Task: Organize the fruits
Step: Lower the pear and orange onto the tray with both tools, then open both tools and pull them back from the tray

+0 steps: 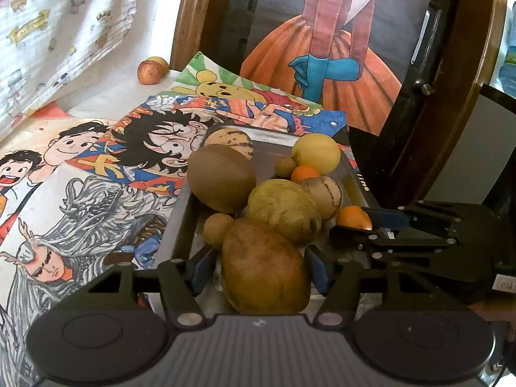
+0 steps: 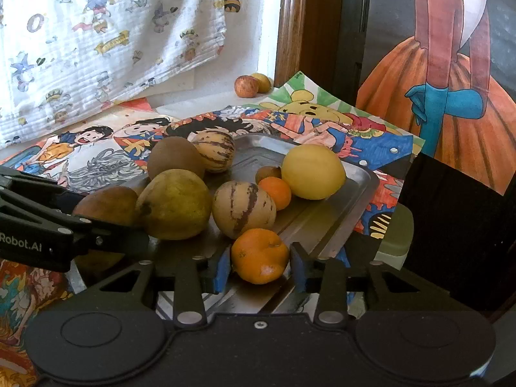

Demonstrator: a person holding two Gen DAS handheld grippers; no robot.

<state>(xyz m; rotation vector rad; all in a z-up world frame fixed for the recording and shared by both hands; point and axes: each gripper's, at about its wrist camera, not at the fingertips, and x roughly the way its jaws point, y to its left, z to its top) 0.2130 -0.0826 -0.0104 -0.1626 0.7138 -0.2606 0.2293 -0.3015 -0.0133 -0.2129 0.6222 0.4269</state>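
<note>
— Left wrist view first: where is the fruit?
— Piled on a metal tray [image 1: 361,183] in the middle of the frame. The left gripper [image 1: 262,266] has its blue pads on both sides of a brownish pear [image 1: 264,267] at the tray's near edge; they look closed against it.
— And the right one?
— In the right wrist view, the right gripper [image 2: 260,266] brackets an orange [image 2: 259,254] low in the frame. The left pad touches it; on the right a thin gap shows, so I cannot tell if it grips.
— What lies behind those?
— A yellow-green pear [image 2: 174,203], a striped melon [image 2: 243,209], a second orange [image 2: 275,192], a round yellow fruit [image 2: 312,171], a brown fruit [image 2: 174,156] and another striped melon [image 2: 216,150] toward the tray's far end.
— Around the tray?
— Cartoon drawings [image 2: 96,148] spread under it. An apple [image 2: 246,86] sits well apart at upper centre, touching a yellow fruit behind it, below a printed cloth [image 2: 96,48] in the upper left.
</note>
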